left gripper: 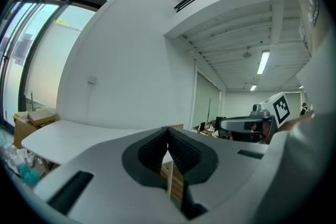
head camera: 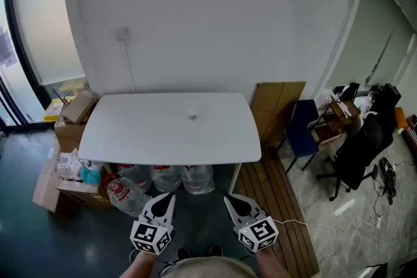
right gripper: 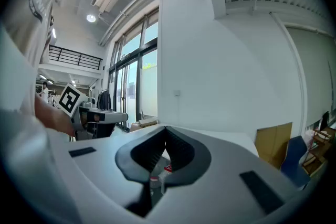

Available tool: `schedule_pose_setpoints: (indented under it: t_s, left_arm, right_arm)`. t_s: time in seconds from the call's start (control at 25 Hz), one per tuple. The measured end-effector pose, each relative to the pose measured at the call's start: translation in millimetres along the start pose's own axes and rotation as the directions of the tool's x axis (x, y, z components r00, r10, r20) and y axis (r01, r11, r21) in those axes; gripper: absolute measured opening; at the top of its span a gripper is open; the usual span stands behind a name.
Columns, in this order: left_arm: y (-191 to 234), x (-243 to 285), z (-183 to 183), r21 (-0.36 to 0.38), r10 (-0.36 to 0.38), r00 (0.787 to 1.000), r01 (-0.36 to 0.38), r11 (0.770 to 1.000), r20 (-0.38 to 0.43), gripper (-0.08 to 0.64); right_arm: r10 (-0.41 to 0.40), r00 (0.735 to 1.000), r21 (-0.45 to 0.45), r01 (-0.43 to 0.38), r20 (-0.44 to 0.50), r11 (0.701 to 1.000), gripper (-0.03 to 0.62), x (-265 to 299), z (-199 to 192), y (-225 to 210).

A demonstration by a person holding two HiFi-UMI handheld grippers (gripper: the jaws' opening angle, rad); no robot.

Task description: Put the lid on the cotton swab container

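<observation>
Closest in, left gripper [head camera: 165, 198] and right gripper [head camera: 233, 200], side by side and level, each pinched fully together on nothing, well short of the table. Beyond them, white table [head camera: 130, 140] set against the wall. To its right, wooden board [head camera: 277, 107] leaning on that wall, black office chair [head camera: 358, 153] farther off, blue chair [head camera: 301, 130] between the two. To its left, stacked cardboard boxes [head camera: 67, 133]. Under it, clear water jugs [head camera: 166, 178] crowding the near side, straight ahead of both grippers. Alone near mid-table, small container [head camera: 192, 115], too small to tell lid from body
</observation>
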State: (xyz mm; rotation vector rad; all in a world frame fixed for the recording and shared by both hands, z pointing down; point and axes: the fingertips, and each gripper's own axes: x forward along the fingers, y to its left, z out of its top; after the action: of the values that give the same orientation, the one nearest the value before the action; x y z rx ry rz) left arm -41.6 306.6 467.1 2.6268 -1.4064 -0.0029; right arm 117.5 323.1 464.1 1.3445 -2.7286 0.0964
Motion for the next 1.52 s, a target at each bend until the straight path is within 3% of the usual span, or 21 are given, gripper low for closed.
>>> schedule_pose_setpoints:
  t_s: [0.52,1.04,1.52]
  left_arm:
    - [19,-9,-2,-0.002,0.003,1.0,-0.003,1.0,-0.013,0.015]
    - [51,0,6,-0.004,-0.066,0.998,0.066,0.998,-0.012,0.015]
    - [93,31,5,-0.024,-0.108,0.994,0.107,0.994,-0.02,0.015]
  right_arm:
    - [0.039,0.999,-0.013,-0.039,-0.019,0.999,0.015,19,-4,21]
    - [-0.048,0.999,0.033,0.047,0.013,0.998,0.017,47,2,26]
    - [-0.103,0.995,0.01,0.104,-0.008,0.995,0.017,94,5,14]
